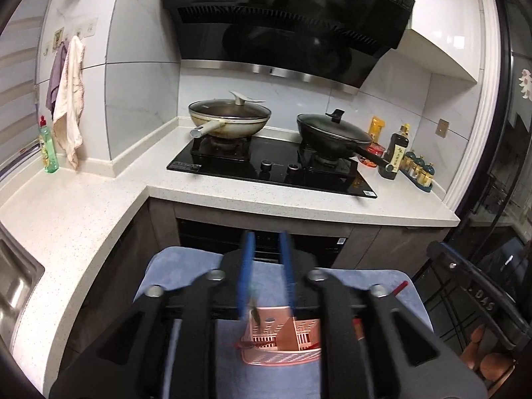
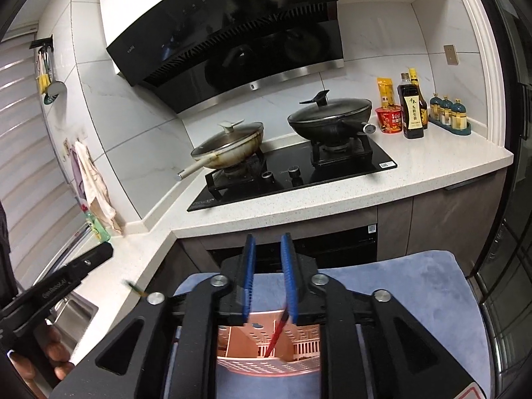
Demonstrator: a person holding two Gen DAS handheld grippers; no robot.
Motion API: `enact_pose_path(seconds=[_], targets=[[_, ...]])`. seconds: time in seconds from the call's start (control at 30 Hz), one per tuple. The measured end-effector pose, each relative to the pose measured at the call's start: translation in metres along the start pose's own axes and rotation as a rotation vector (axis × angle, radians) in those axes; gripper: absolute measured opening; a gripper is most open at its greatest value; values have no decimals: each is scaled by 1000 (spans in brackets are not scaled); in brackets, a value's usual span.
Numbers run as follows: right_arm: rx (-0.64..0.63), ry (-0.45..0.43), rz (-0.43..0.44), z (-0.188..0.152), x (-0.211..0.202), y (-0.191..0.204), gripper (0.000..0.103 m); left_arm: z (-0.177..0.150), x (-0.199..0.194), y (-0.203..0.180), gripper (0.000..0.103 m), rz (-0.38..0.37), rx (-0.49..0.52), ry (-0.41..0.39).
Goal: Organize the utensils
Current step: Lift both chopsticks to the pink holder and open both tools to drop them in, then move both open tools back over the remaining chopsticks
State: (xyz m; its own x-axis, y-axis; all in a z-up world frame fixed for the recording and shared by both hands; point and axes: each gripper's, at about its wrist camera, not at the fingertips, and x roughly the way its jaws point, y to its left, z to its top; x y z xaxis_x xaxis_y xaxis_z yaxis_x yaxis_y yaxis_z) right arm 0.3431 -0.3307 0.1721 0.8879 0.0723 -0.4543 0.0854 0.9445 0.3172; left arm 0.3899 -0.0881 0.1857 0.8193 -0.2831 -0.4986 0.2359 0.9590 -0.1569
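A pink slotted utensil holder (image 1: 282, 339) stands on a blue mat (image 1: 186, 266); it also shows in the right wrist view (image 2: 266, 345). My left gripper (image 1: 266, 276) hovers over it with jaws apart and nothing between the blue pads; a thin dark utensil (image 1: 254, 314) shows blurred at the holder's rim by the left pad. A red chopstick (image 1: 399, 287) lies on the mat to the right. My right gripper (image 2: 267, 276) is open above the holder, and a red chopstick (image 2: 276, 335) slants into the holder by the right pad.
White counter (image 1: 83, 219) wraps around a black hob (image 1: 266, 169) carrying a cream wok (image 1: 229, 118) and a black wok (image 1: 332, 133). Sauce bottles (image 1: 397, 153) stand at the right. A steel sink (image 1: 16, 282) lies at the left, with towels (image 1: 68, 99) hanging above.
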Motion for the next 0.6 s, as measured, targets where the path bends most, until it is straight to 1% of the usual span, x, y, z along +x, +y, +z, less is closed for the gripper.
enact_pose_path(seconds=[0.03,0.1,0.17,0.4,0.6], targets=[[-2,-3,1,1,-1,1,23,0,-2,1,35,5,-4,-4],[-11,-9,6,2,-6,3,24,0,-5,0,41,22,-1,-10],[-19,-12,10,3,-10,5,25,-1,-8,-1,46,34,11,-13],[-46,-20,20,-1,-30,14,25,-4,-22,-3,48,47,12,-5],[-52,-9,38,-16,-51,18,25,-17,-40,-9,49,72,50,1]])
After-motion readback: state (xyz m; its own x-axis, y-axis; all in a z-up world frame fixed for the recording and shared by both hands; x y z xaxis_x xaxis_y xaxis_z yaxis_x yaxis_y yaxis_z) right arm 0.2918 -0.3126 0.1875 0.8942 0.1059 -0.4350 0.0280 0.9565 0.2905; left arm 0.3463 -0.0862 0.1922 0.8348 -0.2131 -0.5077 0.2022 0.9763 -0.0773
